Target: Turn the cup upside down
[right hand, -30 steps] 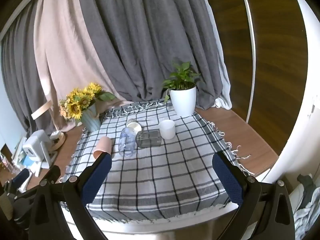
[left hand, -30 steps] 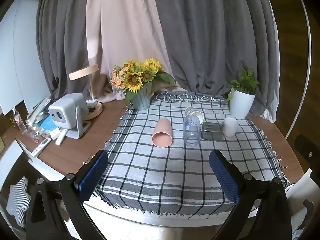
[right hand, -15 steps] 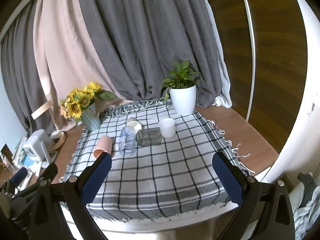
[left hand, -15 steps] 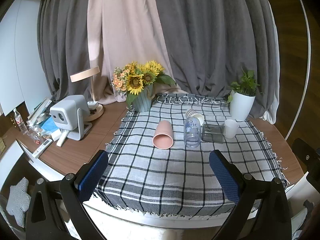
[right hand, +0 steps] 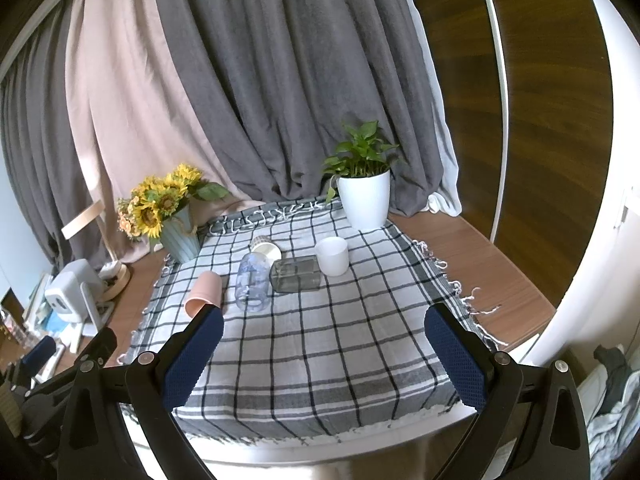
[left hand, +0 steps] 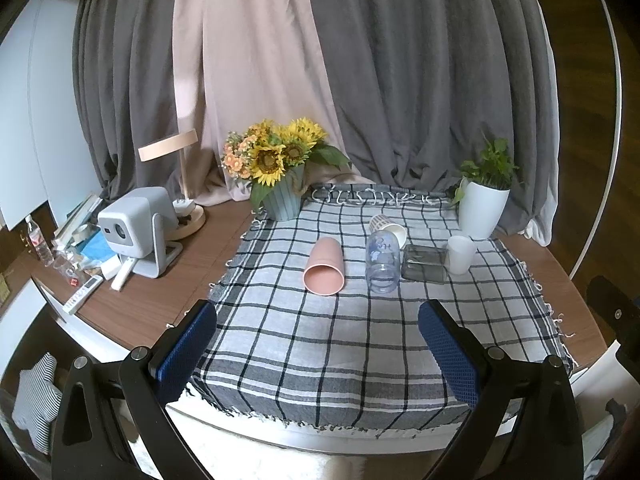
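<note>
A pink cup [left hand: 325, 266] lies on its side on the checked cloth [left hand: 360, 340], mouth toward me; it also shows in the right wrist view [right hand: 205, 294]. A clear cup [left hand: 383, 260] lies on its side beside it, also in the right wrist view [right hand: 253, 280]. A paper cup [left hand: 387, 227] lies behind it. A white cup [left hand: 461, 254] stands upright at the right, also in the right wrist view [right hand: 332, 256]. My left gripper [left hand: 318, 348] is open and empty, near the table's front edge. My right gripper [right hand: 323, 354] is open and empty, also short of the cups.
A grey glass box [left hand: 425, 264] lies between the clear and white cups. A sunflower vase [left hand: 282, 196] and a white plant pot [left hand: 482, 208] stand at the back. A projector [left hand: 134, 228], a lamp and clutter sit at the left on the wooden table [left hand: 172, 280].
Both grippers have pulled back and risen slightly, so the table looks a little farther. The cups have not moved. Both grippers stay open.
</note>
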A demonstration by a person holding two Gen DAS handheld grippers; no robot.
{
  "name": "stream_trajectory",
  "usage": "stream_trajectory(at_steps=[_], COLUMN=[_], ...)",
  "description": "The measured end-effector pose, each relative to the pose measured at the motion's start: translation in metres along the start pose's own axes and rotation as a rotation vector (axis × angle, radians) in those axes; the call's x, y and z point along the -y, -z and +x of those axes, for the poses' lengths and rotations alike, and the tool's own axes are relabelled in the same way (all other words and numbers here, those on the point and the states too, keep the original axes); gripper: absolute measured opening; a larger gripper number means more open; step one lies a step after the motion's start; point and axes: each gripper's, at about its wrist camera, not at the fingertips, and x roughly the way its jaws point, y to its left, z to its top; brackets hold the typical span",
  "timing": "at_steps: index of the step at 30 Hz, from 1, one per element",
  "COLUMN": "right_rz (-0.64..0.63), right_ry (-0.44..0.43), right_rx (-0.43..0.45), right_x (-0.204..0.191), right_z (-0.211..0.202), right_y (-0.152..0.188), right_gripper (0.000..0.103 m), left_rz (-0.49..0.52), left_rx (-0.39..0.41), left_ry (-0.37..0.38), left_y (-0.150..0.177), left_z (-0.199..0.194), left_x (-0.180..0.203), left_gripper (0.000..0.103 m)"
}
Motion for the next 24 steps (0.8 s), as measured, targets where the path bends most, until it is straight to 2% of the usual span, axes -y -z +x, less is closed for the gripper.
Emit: stream_trajectory(at_steps=[24], right_rz=[0.003], right_ry=[0.0], right_rx=[-0.004], right_x=[0.0018], right_z=[-0.0011], right_y=[0.0015], right_gripper=[0.101], left_rz=[0.005], left_rx=[0.0], left_ry=[0.002], left_y=[-0.0002], left_z=[-0.0004], left_x=[0.0033], left_gripper=[0.103])
